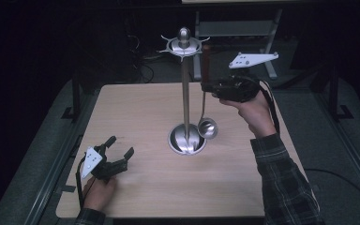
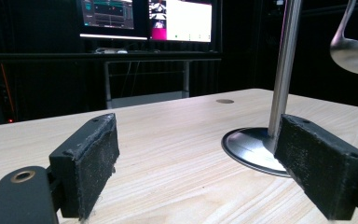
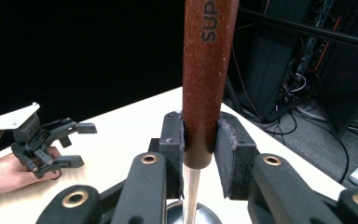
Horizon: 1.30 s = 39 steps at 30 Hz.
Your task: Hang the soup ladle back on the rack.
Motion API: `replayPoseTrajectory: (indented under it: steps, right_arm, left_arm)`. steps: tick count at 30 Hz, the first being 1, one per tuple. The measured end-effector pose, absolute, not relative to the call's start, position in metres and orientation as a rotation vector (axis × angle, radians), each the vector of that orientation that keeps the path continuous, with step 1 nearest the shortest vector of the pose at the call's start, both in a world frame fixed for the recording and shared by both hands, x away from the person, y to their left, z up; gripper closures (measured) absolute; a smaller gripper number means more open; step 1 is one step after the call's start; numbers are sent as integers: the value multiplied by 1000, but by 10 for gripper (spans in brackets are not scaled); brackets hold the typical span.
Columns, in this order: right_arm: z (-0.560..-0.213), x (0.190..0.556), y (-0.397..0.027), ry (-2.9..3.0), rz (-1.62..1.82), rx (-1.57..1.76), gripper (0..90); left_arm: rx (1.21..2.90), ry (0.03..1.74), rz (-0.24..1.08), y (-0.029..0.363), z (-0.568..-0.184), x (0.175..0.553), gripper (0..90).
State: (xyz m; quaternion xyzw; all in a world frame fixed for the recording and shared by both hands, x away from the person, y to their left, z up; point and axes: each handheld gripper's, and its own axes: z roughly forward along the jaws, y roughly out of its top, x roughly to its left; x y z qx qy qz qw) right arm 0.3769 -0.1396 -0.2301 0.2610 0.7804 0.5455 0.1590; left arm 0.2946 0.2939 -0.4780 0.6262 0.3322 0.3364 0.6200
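Brown ladle [image 3: 209,79] handle clamped upright in right hand-held gripper [image 3: 200,142], upper right of high view; bowl hanging just beside steel stand [image 1: 186,93] pole at centre. Left hand-held gripper [image 1: 115,152] resting lower left on wooden worktop [image 1: 140,117], jaws apart, nothing between.

A lab or recording studio — dark, black-draped surroundings, lit monitors [image 2: 147,18] on a far desk, tangled cables [image 3: 303,88] and equipment racks at the right, one bare wooden table [image 1: 136,108] set on metal framing.
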Motion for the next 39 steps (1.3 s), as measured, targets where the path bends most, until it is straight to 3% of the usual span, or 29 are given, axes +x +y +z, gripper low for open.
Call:
replayPoseTrajectory:
  steps: [24,39]
  right_arm:
    - [-227,379,-129,2264,1526,720,705]
    - [-243,368,-158,2240,1529,810,533]
  left_arm:
    - [1432,763,768,293,-478,295,133]
    - [1432,763,769,293,-478,295,132]
